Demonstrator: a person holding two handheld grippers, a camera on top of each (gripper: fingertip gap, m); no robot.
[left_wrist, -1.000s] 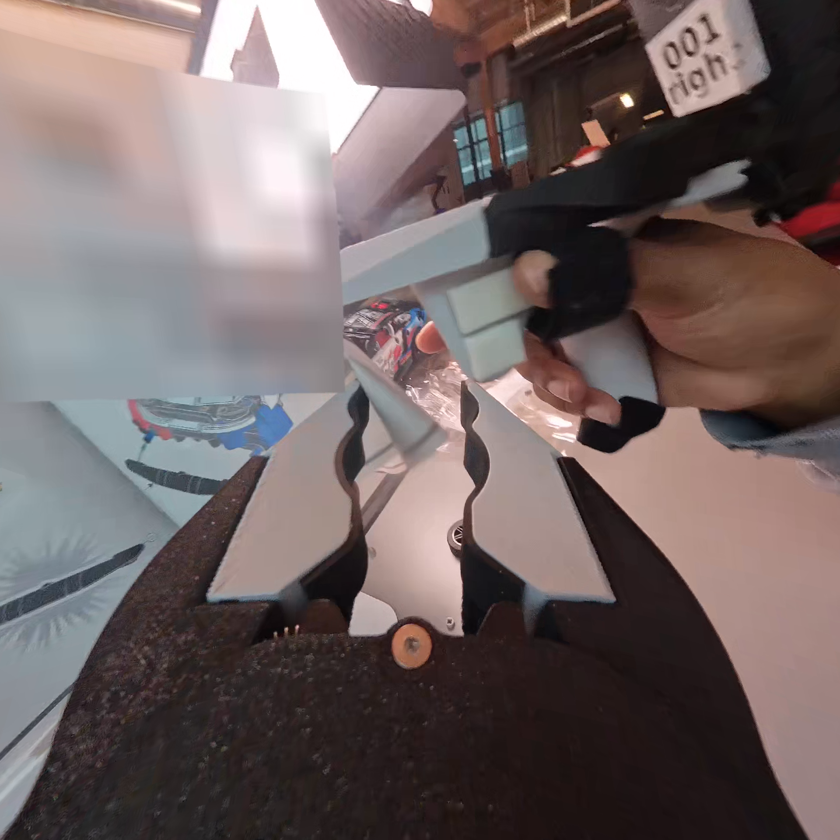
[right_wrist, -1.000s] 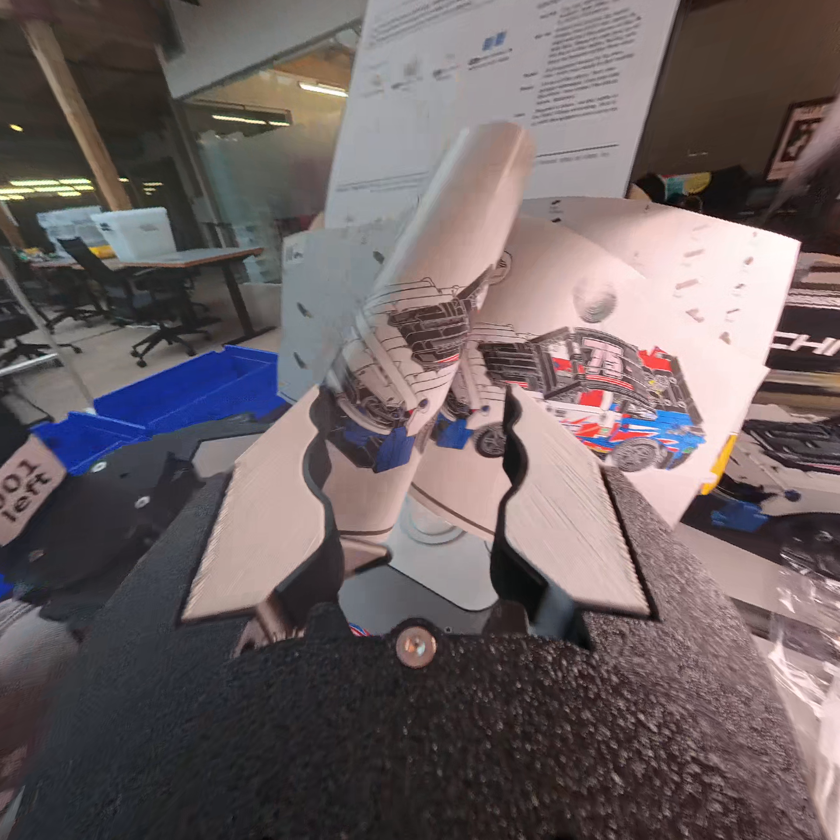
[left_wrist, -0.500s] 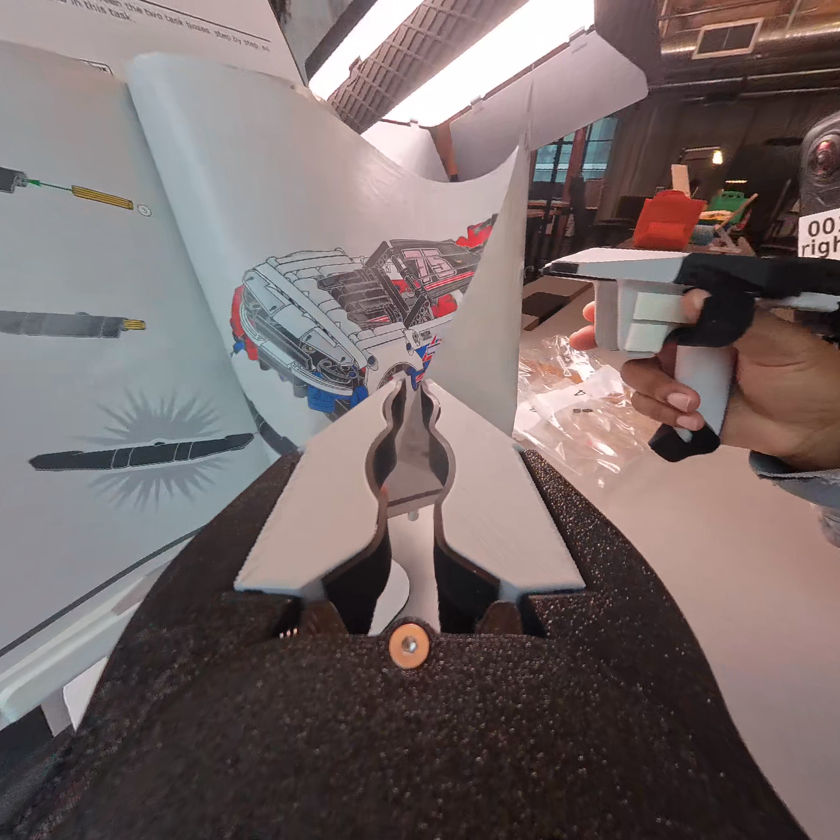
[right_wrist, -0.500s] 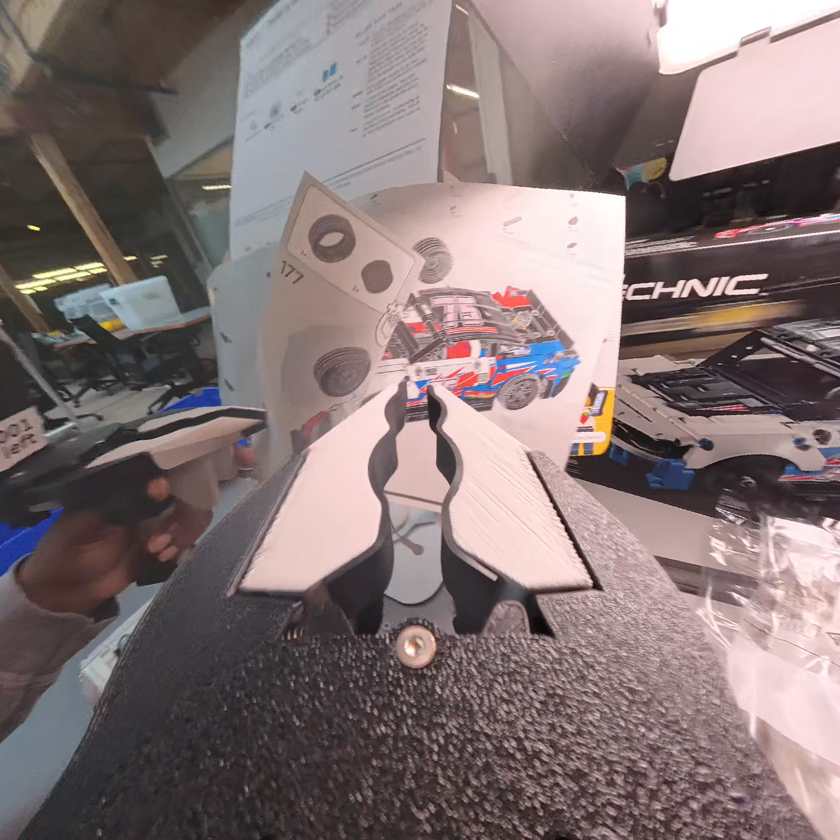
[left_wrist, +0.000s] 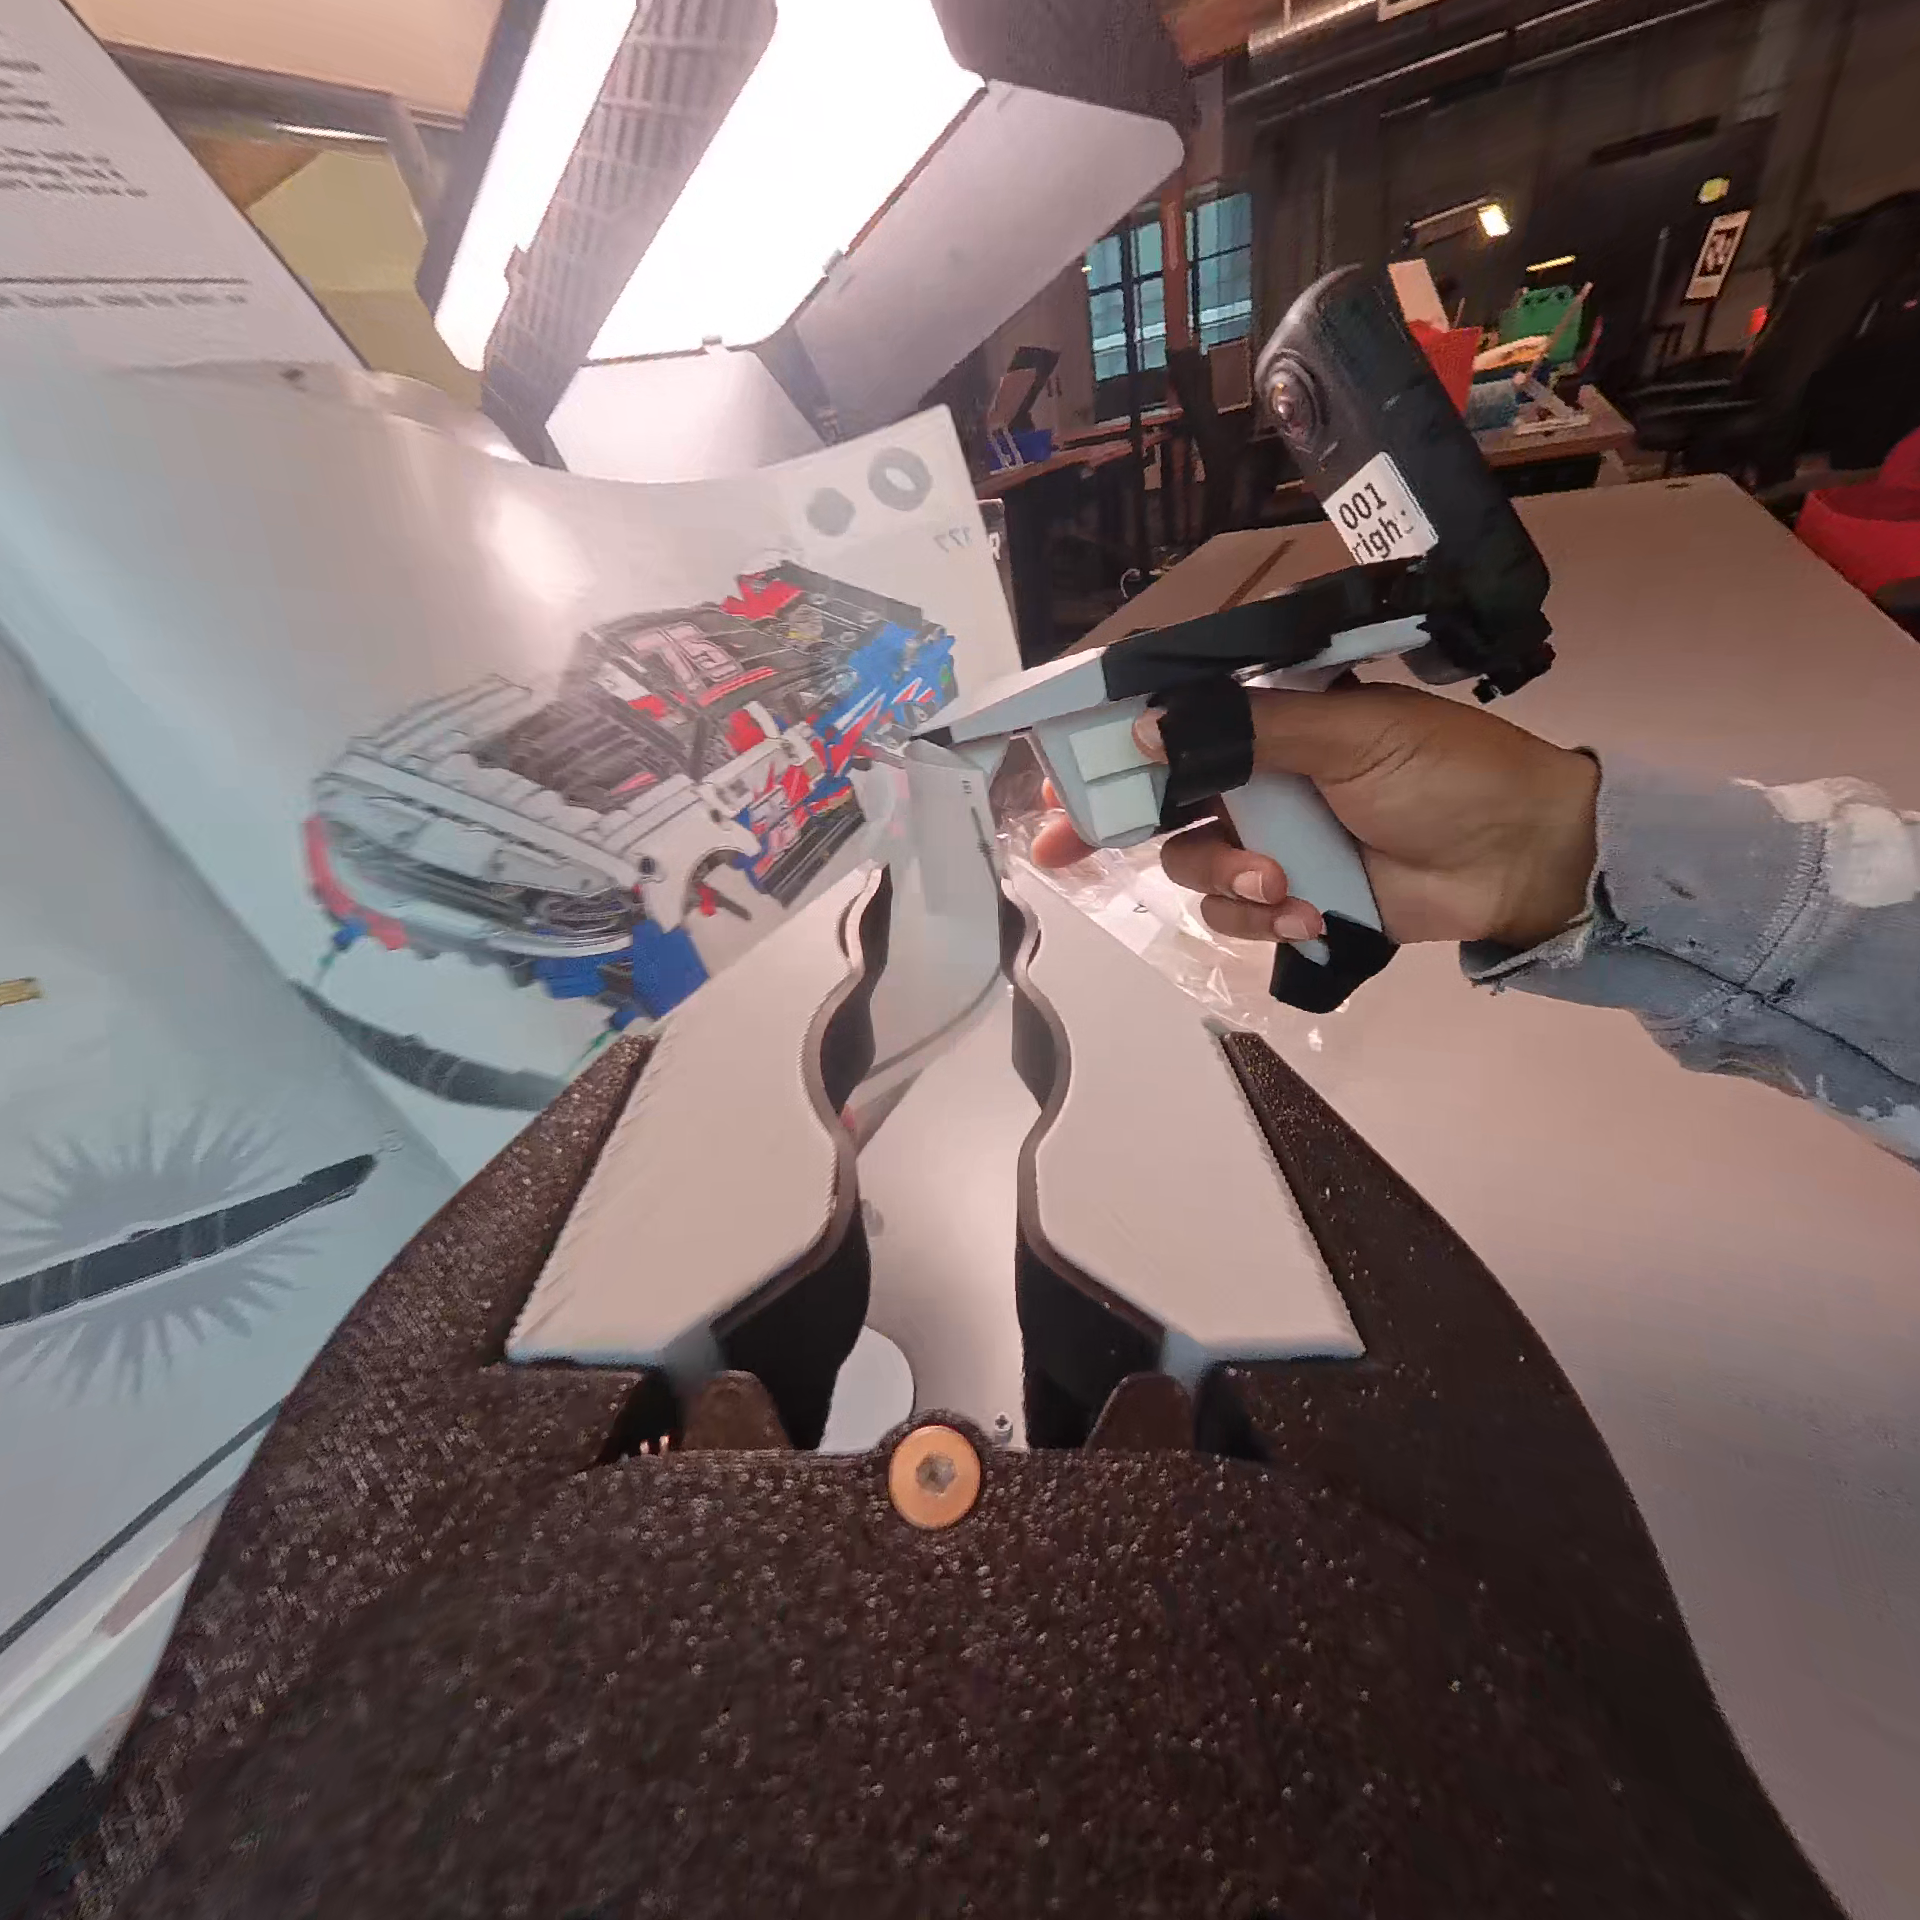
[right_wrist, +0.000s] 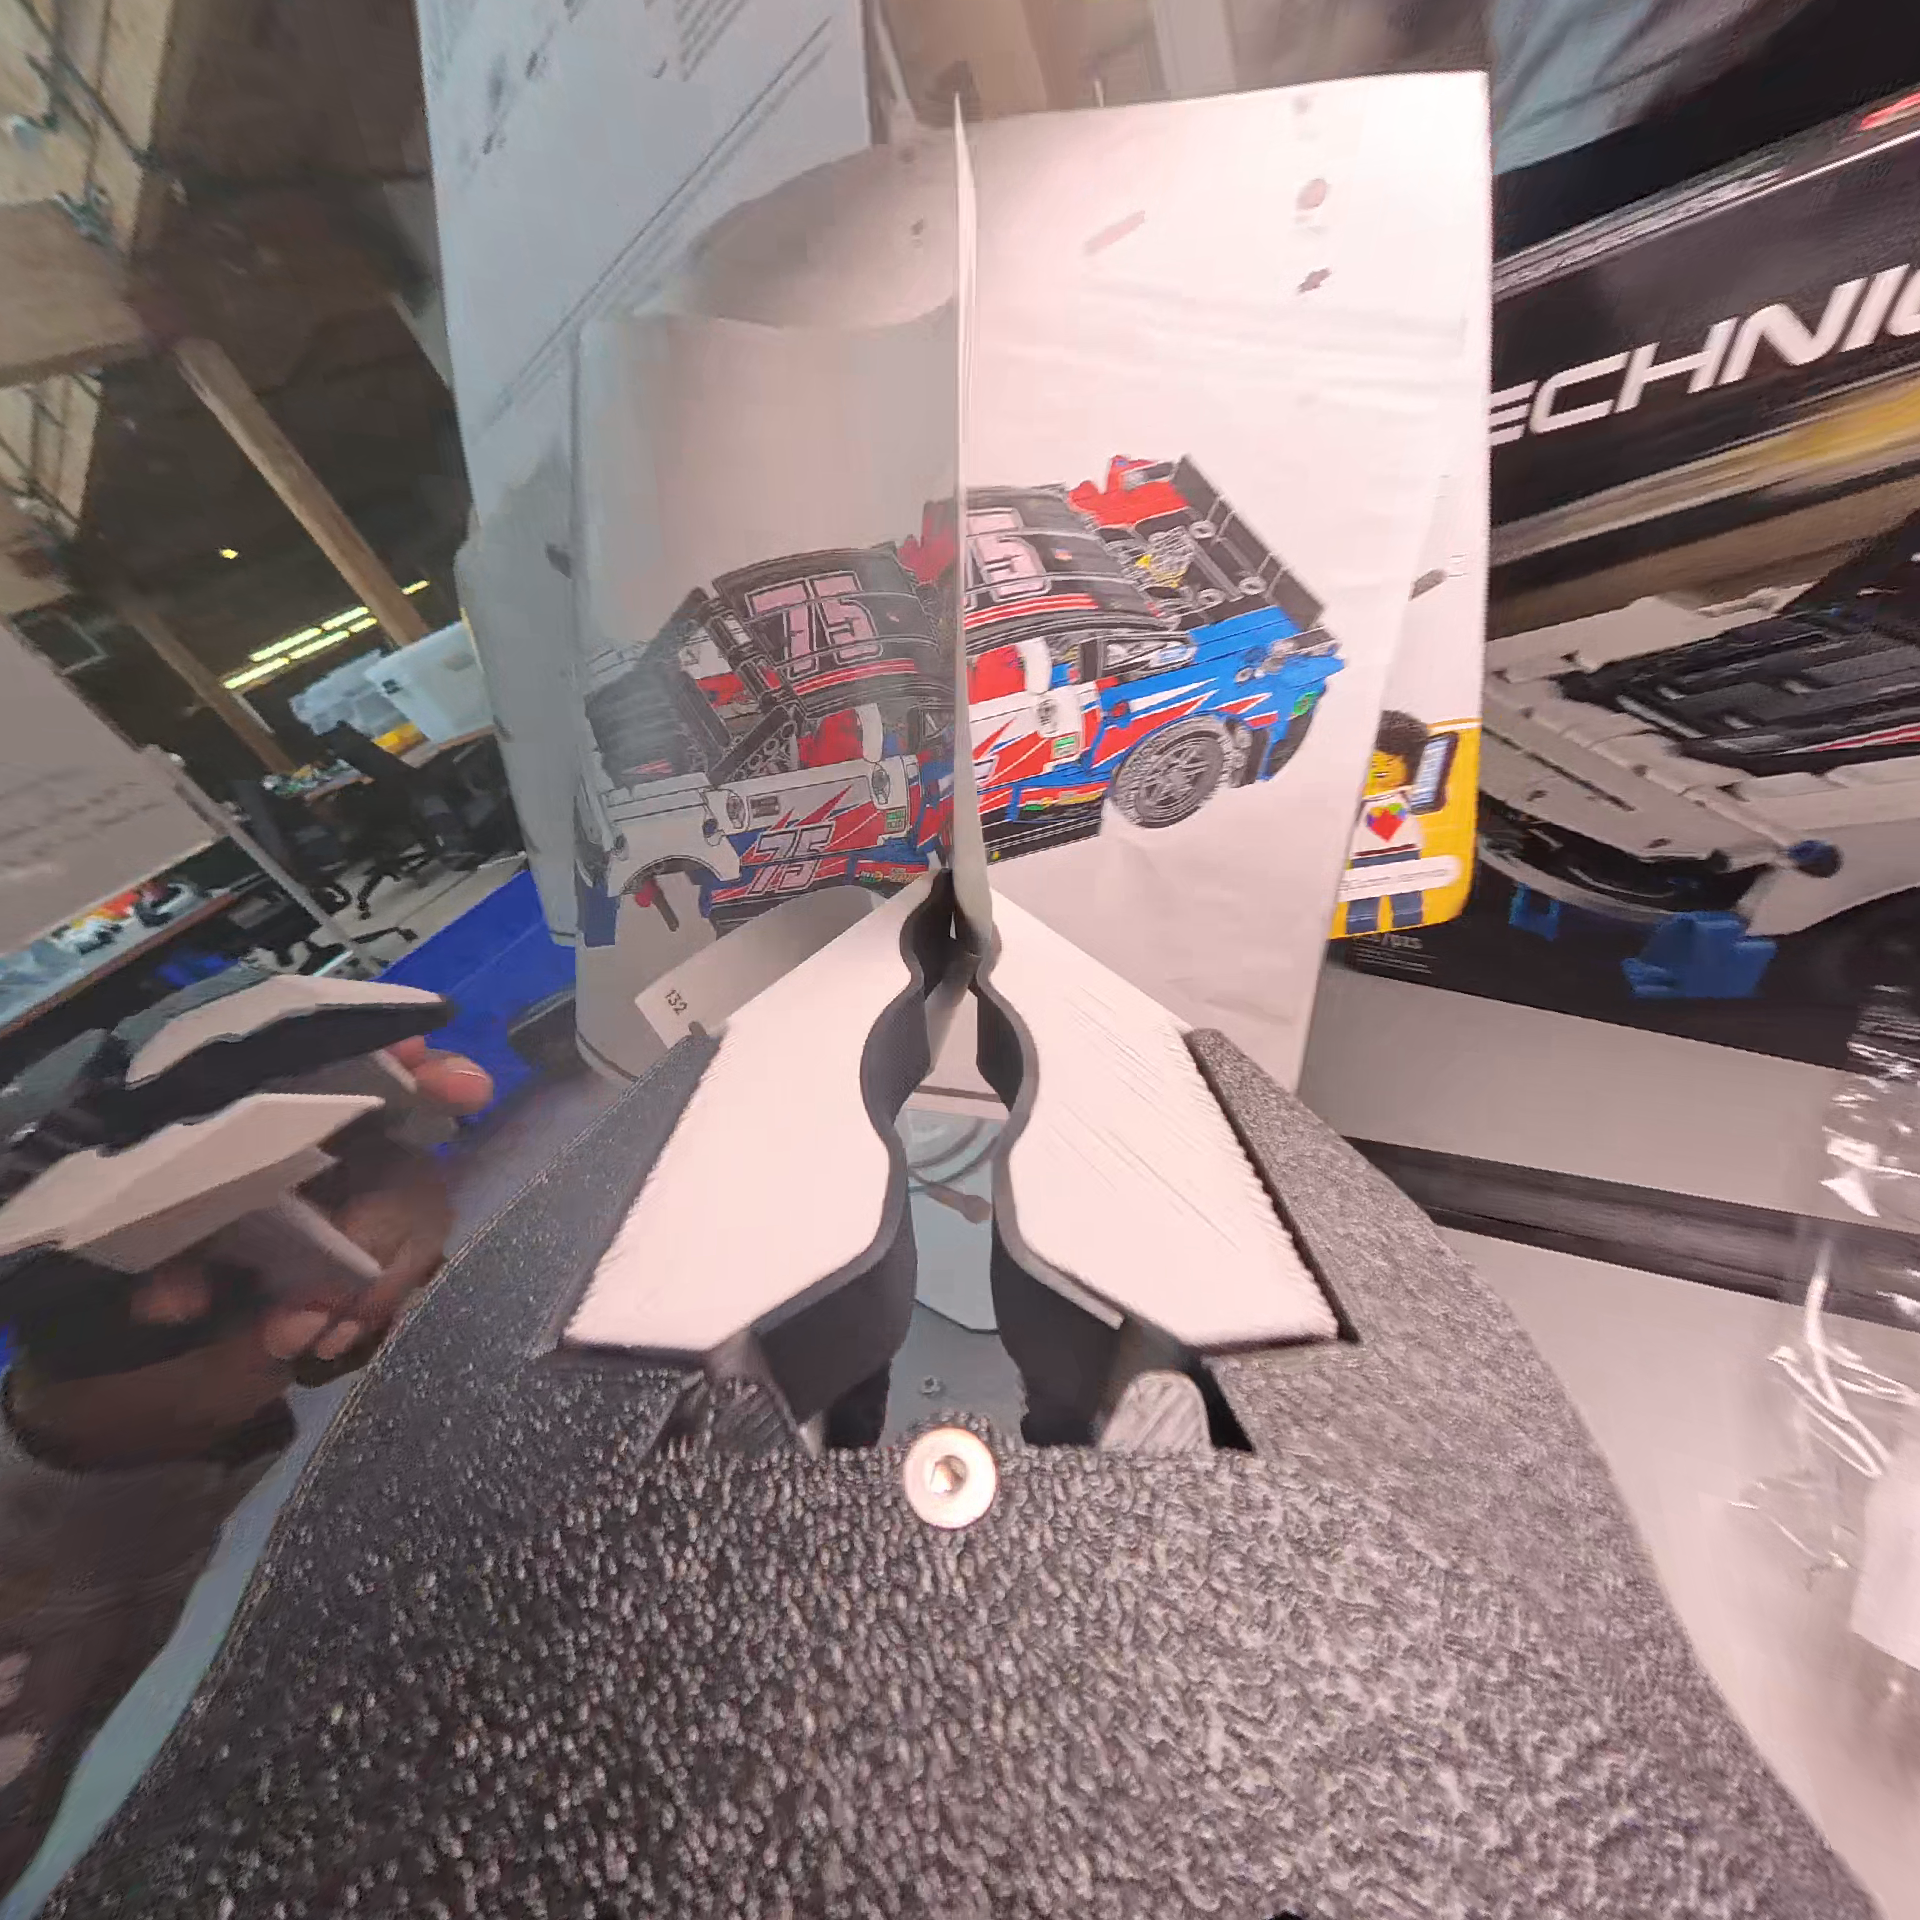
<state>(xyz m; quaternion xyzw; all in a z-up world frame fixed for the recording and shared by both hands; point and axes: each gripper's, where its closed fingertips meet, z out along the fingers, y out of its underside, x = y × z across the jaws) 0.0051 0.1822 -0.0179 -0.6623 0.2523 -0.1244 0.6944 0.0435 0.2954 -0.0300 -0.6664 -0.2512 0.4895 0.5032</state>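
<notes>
An instruction booklet with colour pictures of a racing car stands open and upright on the white table. My right gripper is shut on the lower edge of one page, which I see edge-on. It also shows in the left wrist view, held by a hand in a denim sleeve. My left gripper is open. A strip of a page hangs loose between its fingers. It shows at the left of the right wrist view, open, just left of the booklet.
A black building-set box stands right of the booklet. Clear plastic bags lie on the table at the right, also in the left wrist view. A printed sheet stands behind. Blue bins lie beyond the table. My right fingertips sit around 12 centimetres from my left ones.
My left gripper, shut on a page half a second ago, has opened and let it go. My right gripper has moved in to the booklet and shut on the page's lower edge.
</notes>
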